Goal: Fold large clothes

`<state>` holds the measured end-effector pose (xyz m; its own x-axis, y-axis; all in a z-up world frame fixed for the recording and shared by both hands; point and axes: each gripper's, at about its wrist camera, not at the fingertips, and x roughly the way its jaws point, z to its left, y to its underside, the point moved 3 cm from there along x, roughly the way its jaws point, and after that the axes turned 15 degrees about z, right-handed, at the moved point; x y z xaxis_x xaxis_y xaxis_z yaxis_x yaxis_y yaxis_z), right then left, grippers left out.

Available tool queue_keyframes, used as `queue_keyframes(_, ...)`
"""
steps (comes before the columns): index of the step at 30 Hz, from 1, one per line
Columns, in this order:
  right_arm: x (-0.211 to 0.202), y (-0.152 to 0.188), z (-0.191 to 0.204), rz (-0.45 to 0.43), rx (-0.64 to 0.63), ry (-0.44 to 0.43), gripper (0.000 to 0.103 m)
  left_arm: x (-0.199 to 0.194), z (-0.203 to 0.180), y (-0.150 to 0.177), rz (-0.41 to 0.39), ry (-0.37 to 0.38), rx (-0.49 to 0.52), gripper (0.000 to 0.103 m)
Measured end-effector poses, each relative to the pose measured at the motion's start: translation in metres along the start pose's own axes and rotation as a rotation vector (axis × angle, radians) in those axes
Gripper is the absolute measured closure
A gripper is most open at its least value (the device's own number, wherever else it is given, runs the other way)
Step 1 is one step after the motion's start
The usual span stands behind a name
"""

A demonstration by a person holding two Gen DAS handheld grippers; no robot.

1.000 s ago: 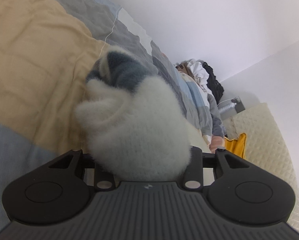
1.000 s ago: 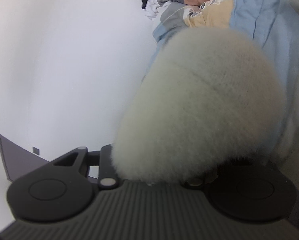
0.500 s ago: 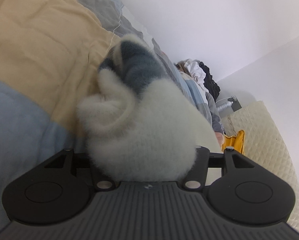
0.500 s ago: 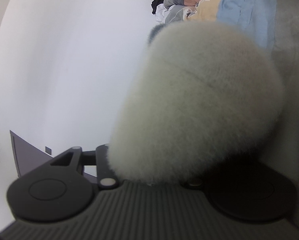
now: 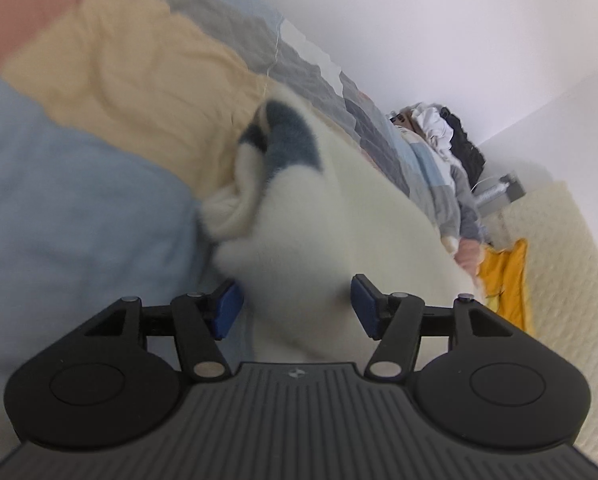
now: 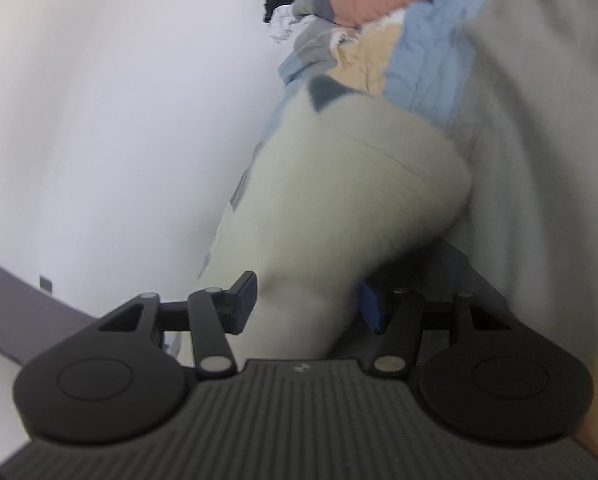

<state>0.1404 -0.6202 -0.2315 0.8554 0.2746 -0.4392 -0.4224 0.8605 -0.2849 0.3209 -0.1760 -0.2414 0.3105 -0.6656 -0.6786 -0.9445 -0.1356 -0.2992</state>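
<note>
1. The task's thing is a fluffy cream-white fleece garment with a dark grey-blue patch [image 5: 331, 216]. It lies bunched on the patchwork quilt of yellow, blue and grey squares [image 5: 111, 92], and I take this quilt as the landmark for all places.

2. Progress, as I judge it: the garment looks gathered into a thick, rounded bundle on the quilt, so some folding seems done. How neat or complete the fold is, I cannot tell — both views are blurred and too close.

3. The left gripper [image 5: 297, 306] is opening. Its blue pads [image 5: 227, 308] stand apart, the fleece is between them, and a small gap shows on the right side, so they seem to release it.

4. The right gripper [image 6: 307, 300] is opening too. The fleece [image 6: 351, 200] fills the space between the jaws and seems to touch both — whether it presses, I cannot say.

5. At the far end of the quilt, a pile of mixed dark and white clothes [image 5: 447, 132] seems to wait.
</note>
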Motion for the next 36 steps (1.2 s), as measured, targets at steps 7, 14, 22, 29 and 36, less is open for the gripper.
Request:
queue_keyframes(7, -0.058, 0.012, 0.065, -0.058, -0.190, -0.003, 0.046, -0.100, -0.067, 0.023, -0.153, -0.103, 0.257, 0.039)
queue_keyframes(14, -0.122, 0.037, 0.164, -0.093, -0.396, 0.012, 0.046, -0.193, -0.146, 0.055, -0.246, -0.133, 0.455, 0.039)
queue_keyframes(22, -0.180, 0.092, 0.234, -0.158, -0.665, 0.100, 0.046, -0.272, -0.195, 0.125, -0.346, -0.111, 0.615, 0.039)
queue_keyframes(29, -0.224, 0.158, 0.256, -0.214, -0.808, 0.144, 0.046, -0.305, -0.216, 0.194, -0.405, -0.162, 0.735, 0.038)
queue_keyframes(36, -0.241, 0.207, 0.245, -0.207, -0.856, 0.180, 0.046, -0.311, -0.204, 0.247, -0.403, -0.227, 0.766, 0.038)
